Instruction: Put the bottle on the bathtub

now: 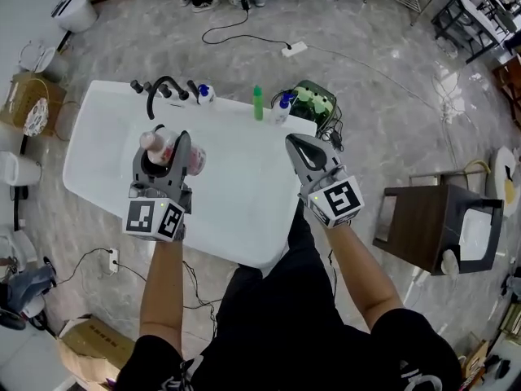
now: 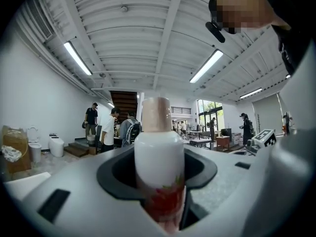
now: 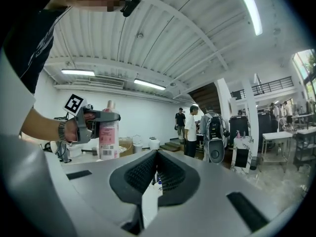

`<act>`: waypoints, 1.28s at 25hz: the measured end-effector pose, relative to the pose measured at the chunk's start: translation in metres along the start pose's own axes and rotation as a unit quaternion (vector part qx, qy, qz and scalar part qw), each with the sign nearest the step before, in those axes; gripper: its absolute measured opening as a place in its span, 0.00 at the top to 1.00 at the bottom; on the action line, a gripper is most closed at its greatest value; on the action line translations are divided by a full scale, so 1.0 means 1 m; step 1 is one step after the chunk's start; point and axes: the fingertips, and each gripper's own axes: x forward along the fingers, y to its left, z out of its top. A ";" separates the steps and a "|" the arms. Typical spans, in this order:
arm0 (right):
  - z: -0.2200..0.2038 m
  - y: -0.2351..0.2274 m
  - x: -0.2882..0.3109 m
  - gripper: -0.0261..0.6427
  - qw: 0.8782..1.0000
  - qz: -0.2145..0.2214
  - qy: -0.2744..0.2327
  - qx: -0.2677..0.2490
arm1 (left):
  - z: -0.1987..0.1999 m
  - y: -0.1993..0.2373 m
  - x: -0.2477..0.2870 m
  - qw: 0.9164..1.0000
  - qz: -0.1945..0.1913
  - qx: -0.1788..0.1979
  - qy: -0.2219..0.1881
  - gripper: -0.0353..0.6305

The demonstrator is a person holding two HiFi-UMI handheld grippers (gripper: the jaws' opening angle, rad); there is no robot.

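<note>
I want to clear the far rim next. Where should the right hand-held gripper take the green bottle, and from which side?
Grip the green bottle around its mid-body, coming level from the near, tub side. It stands upright and slim on the bathtub rim, with a white bottle close on its right.

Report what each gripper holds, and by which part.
The left gripper grips the bottle by its upper body, below the cap. The right gripper holds nothing, its jaws together.

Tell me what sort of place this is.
Probably a lab or workshop hall, not a bathroom: the bathtub stands free on a marbled floor, with work tables and a staircase nearby.
</note>
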 end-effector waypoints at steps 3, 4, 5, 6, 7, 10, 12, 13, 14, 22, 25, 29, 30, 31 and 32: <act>-0.014 -0.017 0.021 0.95 1.000 0.021 0.005 0.007 | -0.009 0.008 0.046 1.000 0.003 0.006 0.003 0.63; -0.021 -0.020 0.028 0.95 0.999 0.030 0.008 0.009 | -0.014 0.011 0.060 1.000 0.004 0.009 0.003 0.63; -0.029 -0.023 0.034 0.95 0.999 0.038 0.013 0.012 | -0.019 0.014 0.073 1.000 0.005 0.014 0.004 0.63; -0.038 -0.026 0.040 0.95 0.999 0.045 0.023 0.019 | -0.025 0.016 0.085 1.000 0.007 0.020 0.005 0.64; -0.049 -0.029 0.045 0.95 0.998 0.052 0.033 0.027 | -0.032 0.018 0.097 1.000 0.008 0.025 0.006 0.64; -0.076 -0.040 0.059 0.95 0.996 0.067 0.046 0.043 | -0.059 0.020 0.132 0.999 0.008 0.035 0.011 0.64; -0.087 -0.046 0.070 0.95 0.994 0.075 0.057 0.050 | -0.077 0.024 0.153 0.999 0.003 0.038 0.012 0.64; -0.092 -0.048 0.077 0.95 0.994 0.080 0.059 0.049 | -0.085 0.026 0.162 0.999 0.000 0.039 0.013 0.64; -0.097 -0.049 0.083 0.95 0.993 0.085 0.060 0.048 | -0.095 0.028 0.170 0.999 -0.002 0.041 0.014 0.64; -0.156 -0.057 0.120 0.95 0.990 0.118 0.069 0.041 | -0.184 0.048 0.216 0.999 0.014 0.030 0.022 0.64; -0.183 -0.057 0.132 0.95 0.988 0.127 0.076 0.046 | -0.213 0.057 0.230 0.999 0.015 0.037 0.022 0.64; -0.217 -0.065 0.141 0.95 0.987 0.127 0.081 0.059 | -0.253 0.068 0.248 0.999 0.021 0.039 0.018 0.64; -0.225 -0.067 0.142 0.95 0.987 0.127 0.084 0.059 | -0.262 0.072 0.252 0.999 0.024 0.035 0.017 0.64; -0.233 -0.068 0.144 0.95 0.986 0.128 0.087 0.059 | -0.272 0.075 0.255 0.999 0.028 0.031 0.016 0.64; -0.241 -0.069 0.145 0.95 0.986 0.129 0.090 0.059 | -0.282 0.079 0.258 0.999 0.031 0.027 0.015 0.64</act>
